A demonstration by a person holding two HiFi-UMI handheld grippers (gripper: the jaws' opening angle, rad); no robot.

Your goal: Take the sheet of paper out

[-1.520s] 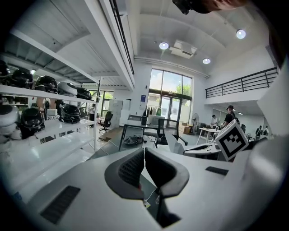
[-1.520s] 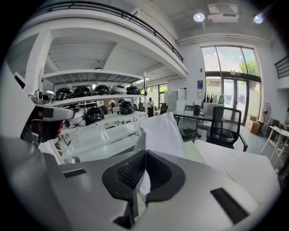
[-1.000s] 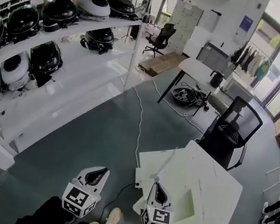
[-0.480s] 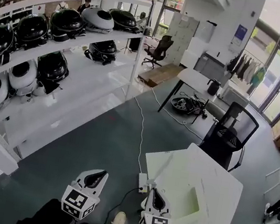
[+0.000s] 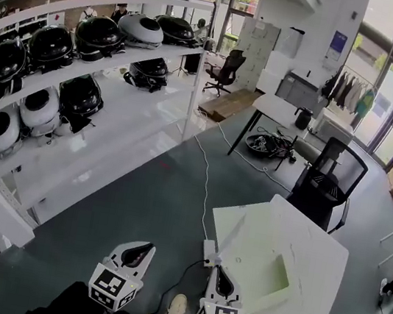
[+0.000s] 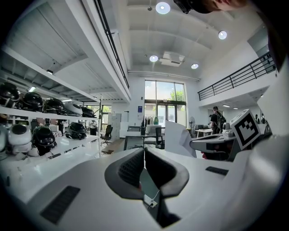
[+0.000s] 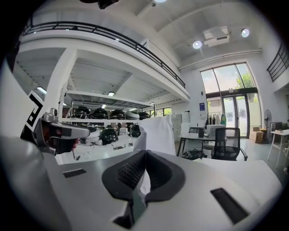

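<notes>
Open floor (image 5: 151, 205) runs toward 12 o'clock — only a cable (image 5: 206, 177) trails along it. Shelves (image 5: 110, 138) wall off 9 to 11 o'clock; the worktop (image 5: 312, 269) blocks 2 to 3 o'clock of the right tool (image 5: 218, 269), with a chair (image 5: 329, 178) beyond.

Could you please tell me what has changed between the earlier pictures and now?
Both grippers moved with the person, slightly leftward relative to the white table, the right gripper carrying the sheet of paper along. Nothing was grasped or released: the right gripper stays shut on the sheet, the left gripper shut and empty.
</notes>
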